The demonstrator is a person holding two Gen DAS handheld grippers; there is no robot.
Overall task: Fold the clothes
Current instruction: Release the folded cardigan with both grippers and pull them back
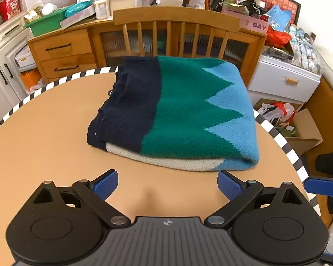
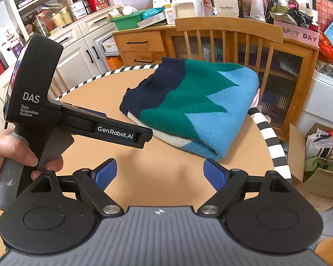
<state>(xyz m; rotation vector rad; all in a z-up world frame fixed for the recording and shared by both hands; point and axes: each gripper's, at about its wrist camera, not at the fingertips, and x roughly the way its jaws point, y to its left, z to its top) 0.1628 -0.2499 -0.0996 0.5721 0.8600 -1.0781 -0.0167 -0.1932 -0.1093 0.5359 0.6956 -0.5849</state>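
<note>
A knitted sweater (image 1: 184, 113) in navy, teal, light blue and cream lies folded into a compact stack on the round tan table (image 1: 44, 146). It also shows in the right wrist view (image 2: 195, 102). My left gripper (image 1: 167, 185) is open and empty, hovering just short of the sweater's near edge. My right gripper (image 2: 160, 173) is open and empty, a little back from the sweater's near corner. The left gripper's black body (image 2: 55, 102), held in a hand, shows at the left of the right wrist view, beside the sweater.
A wooden chair (image 1: 177, 20) stands behind the table, with a cluttered wooden sideboard (image 1: 64, 51) beyond it. The table has a black-and-white striped rim (image 2: 270, 133). A white drawer unit (image 1: 284, 82) and cardboard boxes with bags (image 2: 317, 155) stand at the right.
</note>
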